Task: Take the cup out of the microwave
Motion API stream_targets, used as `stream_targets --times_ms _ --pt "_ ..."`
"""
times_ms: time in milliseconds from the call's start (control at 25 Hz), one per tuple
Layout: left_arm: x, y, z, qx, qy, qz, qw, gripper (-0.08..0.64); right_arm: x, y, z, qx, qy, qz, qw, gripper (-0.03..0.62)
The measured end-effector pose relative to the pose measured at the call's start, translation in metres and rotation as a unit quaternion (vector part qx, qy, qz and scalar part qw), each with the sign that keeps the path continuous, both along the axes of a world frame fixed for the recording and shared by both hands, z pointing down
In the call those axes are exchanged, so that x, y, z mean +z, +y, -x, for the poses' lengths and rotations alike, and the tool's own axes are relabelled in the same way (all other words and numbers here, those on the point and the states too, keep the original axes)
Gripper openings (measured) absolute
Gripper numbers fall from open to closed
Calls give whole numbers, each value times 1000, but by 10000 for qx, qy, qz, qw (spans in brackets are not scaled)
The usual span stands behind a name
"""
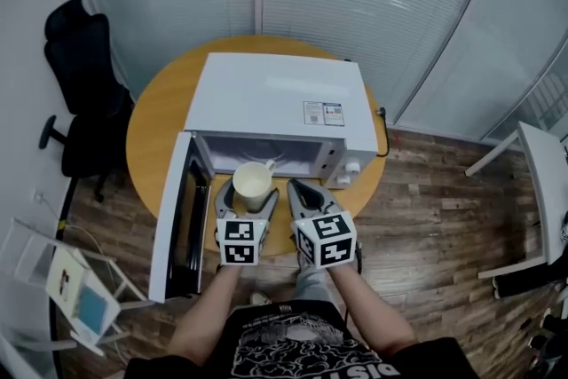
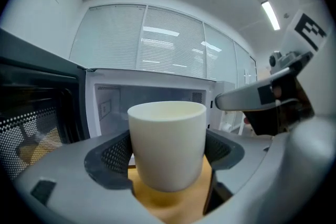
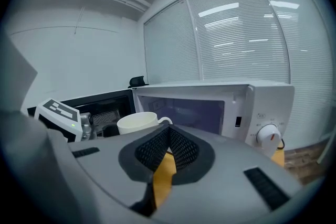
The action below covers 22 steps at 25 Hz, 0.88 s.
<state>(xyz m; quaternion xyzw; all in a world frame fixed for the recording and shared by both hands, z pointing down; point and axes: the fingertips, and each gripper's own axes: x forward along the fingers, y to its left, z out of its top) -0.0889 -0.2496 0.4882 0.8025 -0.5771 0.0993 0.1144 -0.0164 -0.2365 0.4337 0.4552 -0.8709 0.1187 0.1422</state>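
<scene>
Cream cup [image 1: 252, 183], gripped by the left tongs [image 2: 167, 155], is just clear of the open microwave [image 1: 275, 98]; right tongs [image 3: 168, 147] closed, empty.

The cup [image 2: 167, 144] looks like smooth, matt cream ceramic. The microwave [image 1: 275, 98] has a smooth white casing with a slight sheen. The counter [image 1: 160, 120] is smooth light wood. On the left tongs [image 2: 168, 138], the pads [image 2: 113, 153] are dark and dimpled, set in matt grey plastic.

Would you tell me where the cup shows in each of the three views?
Head view: cup at centre, at the open microwave's mouth, in the left gripper.
Left gripper view: cup dead centre, clamped between the jaws.
Right gripper view: cup left of centre, beyond the closed jaws.
Shared landmark: the white microwave, behind the cup in every view.
</scene>
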Motion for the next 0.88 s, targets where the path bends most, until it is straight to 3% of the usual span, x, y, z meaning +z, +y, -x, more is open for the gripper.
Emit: stream_targets --times_ms 880 --pt "-10 49 0 317 114 -63 9994 423 4 44 10 137 71 -210 9997 15"
